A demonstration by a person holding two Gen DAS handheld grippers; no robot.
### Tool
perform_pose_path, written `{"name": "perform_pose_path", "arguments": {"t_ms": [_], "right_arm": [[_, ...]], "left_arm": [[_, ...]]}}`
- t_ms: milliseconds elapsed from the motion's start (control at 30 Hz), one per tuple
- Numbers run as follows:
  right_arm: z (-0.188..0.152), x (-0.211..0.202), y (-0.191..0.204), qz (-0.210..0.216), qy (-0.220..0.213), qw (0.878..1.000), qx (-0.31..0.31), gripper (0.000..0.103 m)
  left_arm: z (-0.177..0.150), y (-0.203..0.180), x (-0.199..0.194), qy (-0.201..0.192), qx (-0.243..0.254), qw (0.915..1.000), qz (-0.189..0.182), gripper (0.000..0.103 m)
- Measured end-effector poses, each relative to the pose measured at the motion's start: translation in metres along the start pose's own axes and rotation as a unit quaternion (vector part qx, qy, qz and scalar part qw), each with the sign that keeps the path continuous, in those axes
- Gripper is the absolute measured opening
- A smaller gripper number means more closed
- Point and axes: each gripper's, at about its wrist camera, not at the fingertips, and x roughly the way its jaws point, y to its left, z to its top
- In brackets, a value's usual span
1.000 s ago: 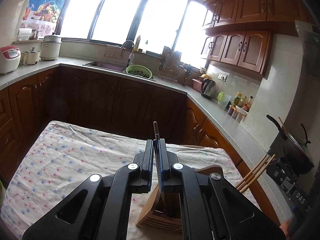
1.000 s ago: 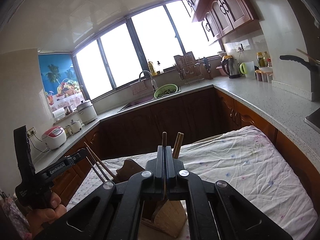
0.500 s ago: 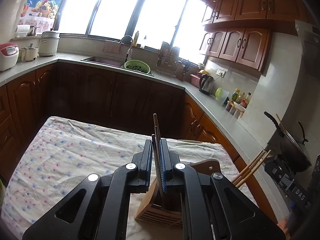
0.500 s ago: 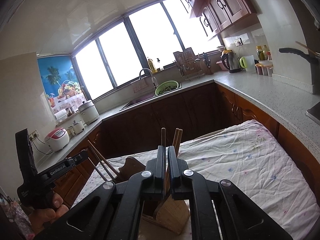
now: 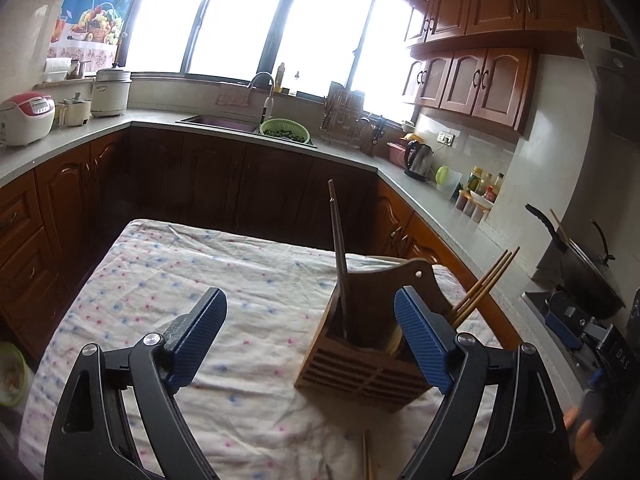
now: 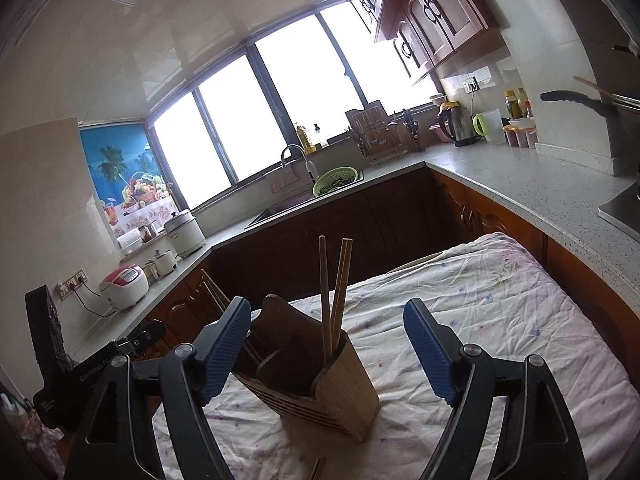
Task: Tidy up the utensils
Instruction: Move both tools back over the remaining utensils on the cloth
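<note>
Two grippers face a wooden utensil holder [image 5: 362,354] that stands on the cloth-covered tabletop [image 5: 192,280], right of centre in the left wrist view and low centre in the right wrist view. The left gripper [image 5: 310,340] has its jaws opening wide with nothing pressed between the pads; a dark chopstick [image 5: 338,256] stands free in the holder, between the jaws in the frame. The right gripper [image 6: 327,354] likewise has jaws opening and empty, with two pale chopsticks [image 6: 334,292] upright in the holder's near compartment. More chopsticks [image 5: 486,286] lean out of the holder's far side in the left view.

Releasing seems to be the step in hand. To do it well, I would draw each gripper straight back along its own line, keeping the pads clear of the sticks so none tips out and the light holder is not nudged. Ends of loose sticks [image 5: 366,456] show at the bottom edge, probably the next pickup.
</note>
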Motion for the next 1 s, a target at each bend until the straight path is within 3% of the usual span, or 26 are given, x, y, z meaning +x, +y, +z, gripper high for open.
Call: {"name": "perform_pose_path", "arguments": {"t_ms": [433, 1000], "right_arm": [[-0.043, -0.038, -0.014, -0.007, 0.038, 0.999, 0.023, 0.081], [-0.095, -0.086, -0.012, -0.013, 0.08, 0.997, 0.018, 0.081]], "left_arm": [[-0.062, 0.025, -0.042, 0.059, -0.025, 0.9979, 0.004, 0.088], [-0.111, 0.036, -0.078, 0.108, -0.015, 0.9937, 0.024, 0.088]]}}
